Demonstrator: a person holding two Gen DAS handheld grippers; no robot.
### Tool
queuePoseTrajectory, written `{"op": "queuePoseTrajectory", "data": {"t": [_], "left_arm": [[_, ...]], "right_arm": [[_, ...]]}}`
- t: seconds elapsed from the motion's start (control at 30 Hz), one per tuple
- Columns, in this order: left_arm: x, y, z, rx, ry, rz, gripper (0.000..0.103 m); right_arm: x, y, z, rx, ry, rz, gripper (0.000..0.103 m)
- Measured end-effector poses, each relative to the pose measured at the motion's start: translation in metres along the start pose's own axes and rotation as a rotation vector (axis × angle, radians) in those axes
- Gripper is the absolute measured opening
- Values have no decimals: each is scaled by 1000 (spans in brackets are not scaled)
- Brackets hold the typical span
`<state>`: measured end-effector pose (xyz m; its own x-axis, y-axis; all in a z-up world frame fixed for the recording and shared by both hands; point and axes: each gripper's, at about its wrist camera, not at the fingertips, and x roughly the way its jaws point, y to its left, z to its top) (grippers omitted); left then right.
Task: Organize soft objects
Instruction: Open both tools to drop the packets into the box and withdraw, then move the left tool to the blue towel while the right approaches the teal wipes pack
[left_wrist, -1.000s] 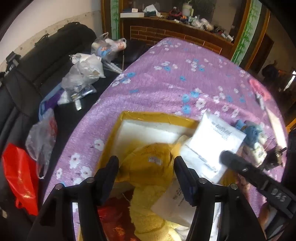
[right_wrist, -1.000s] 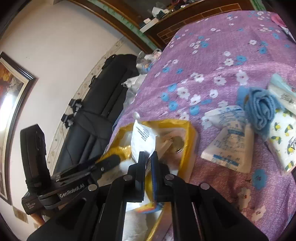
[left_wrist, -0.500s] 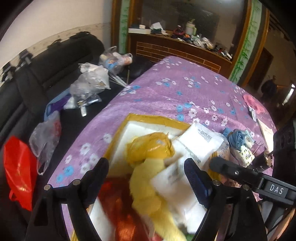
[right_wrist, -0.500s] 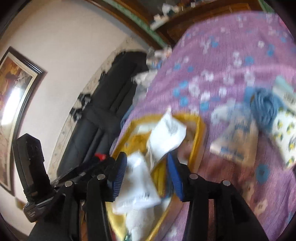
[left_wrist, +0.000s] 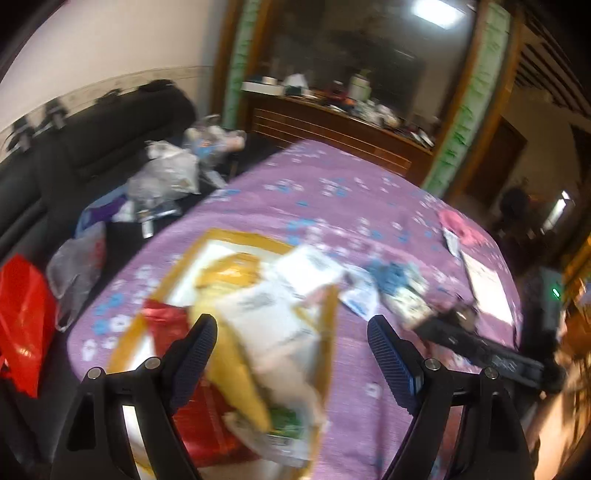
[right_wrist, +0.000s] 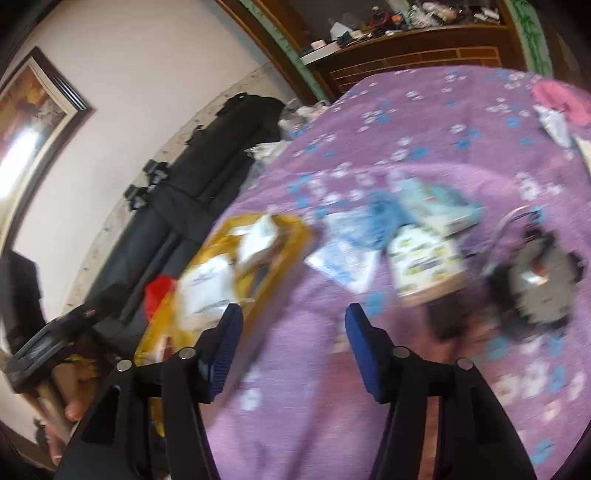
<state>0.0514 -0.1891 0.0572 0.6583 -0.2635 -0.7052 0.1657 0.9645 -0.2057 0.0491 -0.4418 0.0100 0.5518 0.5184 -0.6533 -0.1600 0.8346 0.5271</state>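
A yellow box (left_wrist: 240, 235) lies on the purple flowered cloth (left_wrist: 332, 199), filled with white packets (left_wrist: 269, 314), a yellow soft bundle (left_wrist: 229, 273) and a red bag (left_wrist: 162, 317). My left gripper (left_wrist: 291, 343) hovers open above the box's near end, holding nothing. In the right wrist view the box (right_wrist: 295, 225) sits to the left. My right gripper (right_wrist: 293, 332) hangs over bare cloth beside it, its jaws opening with nothing between them. A blue cloth (right_wrist: 384, 218), a white-blue packet (right_wrist: 343, 258) and a lemon-print packet (right_wrist: 424, 254) lie right of the box.
A black sofa (left_wrist: 92, 158) with plastic bags (left_wrist: 162, 177) and a red bag (left_wrist: 22, 317) runs along the left. A wooden cabinet (left_wrist: 332, 122) stands behind. A black device (right_wrist: 535, 273), a pink item (right_wrist: 561, 99) and a paper (left_wrist: 484, 284) lie on the right.
The right gripper opened and let go of a white packet, which now lies in the box. Both grippers drew back and up from the box. The left jaws spread wider.
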Motion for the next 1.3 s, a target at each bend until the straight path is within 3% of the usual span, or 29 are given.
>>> {"op": "queuePoseTrajectory", "data": {"t": [0.13,0.2,0.4,0.67,0.83,1.1,1.23,1.3], "left_arm": [[12,-30,-3,55,23,-15,87],[20,-42,-4,65,41,-24,87],[35,-65,-4,83,65,-42,87],[52,-87,-4,137,95,-56,87],[57,-89,-5,128,108,-63,86],[57,-91,-5,128,119,-91,86],[58,-93,-5,135,123,-89,86],[60,-94,-5,133,132,-98,86]], "right_arm": [[-2,-21,-4,28,-75,-2,59],[-4,-28,-6,67,-116,-51,59],[-8,-41,-8,123,-163,-124,59],[-17,-53,-6,165,-197,-140,59],[-17,-54,-7,181,-180,-90,59],[-17,-66,-8,247,-157,61,60],[-23,-62,-8,239,-181,97,76],[-26,-63,-8,240,-191,95,79]]}}
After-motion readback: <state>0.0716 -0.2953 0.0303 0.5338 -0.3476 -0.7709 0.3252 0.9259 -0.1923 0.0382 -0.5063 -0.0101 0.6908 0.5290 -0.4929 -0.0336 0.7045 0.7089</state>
